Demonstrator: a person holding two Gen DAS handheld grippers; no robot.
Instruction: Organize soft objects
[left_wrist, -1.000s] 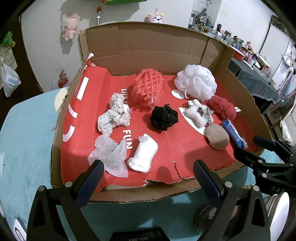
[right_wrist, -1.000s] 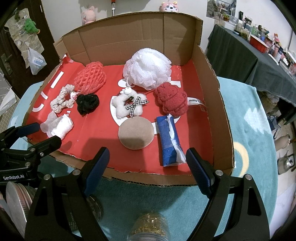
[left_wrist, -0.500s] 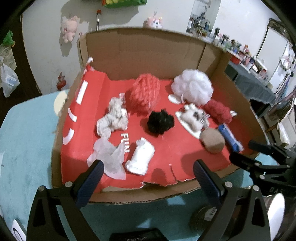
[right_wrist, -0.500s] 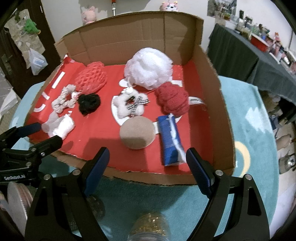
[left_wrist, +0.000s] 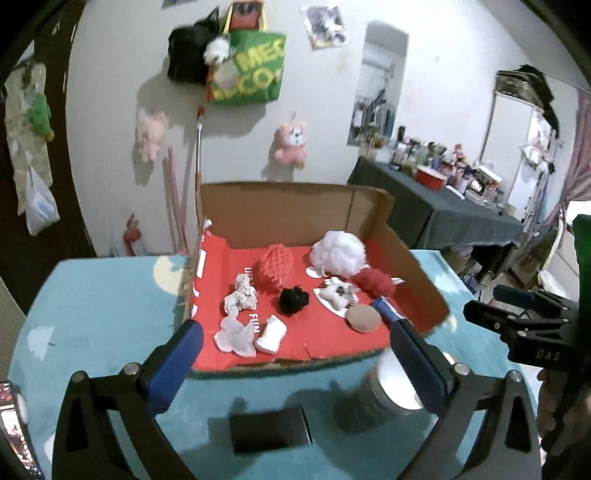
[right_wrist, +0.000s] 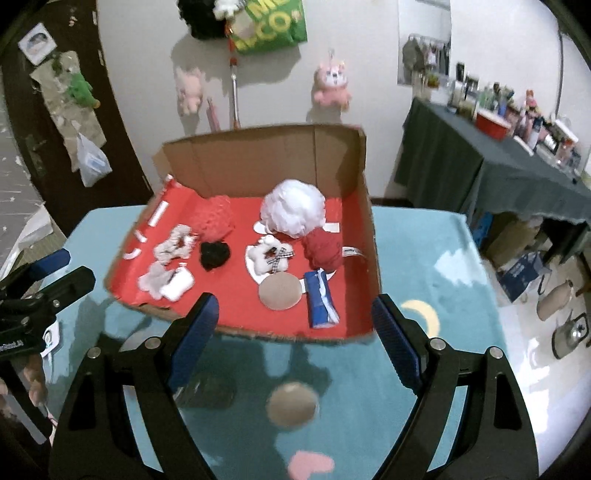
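Both grippers hung over the teal cloth (right_wrist: 424, 266), short of the cardboard tray (right_wrist: 258, 155). The left gripper (left_wrist: 295, 360) had its jaws spread wide with nothing between them, and so did the right gripper (right_wrist: 293, 332). The soft things all lay on the tray's red floor (none touched by either tool): a white mesh puff (right_wrist: 293, 208) at the back, a red knit ball (right_wrist: 323, 249) just beside it, a black pompom (right_wrist: 214, 254) and a tan round pad (right_wrist: 279, 293) nearer the front.

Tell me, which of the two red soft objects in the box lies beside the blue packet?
The dark red knitted ball, right of the white mesh sponge; the lighter red net bundle lies far left.
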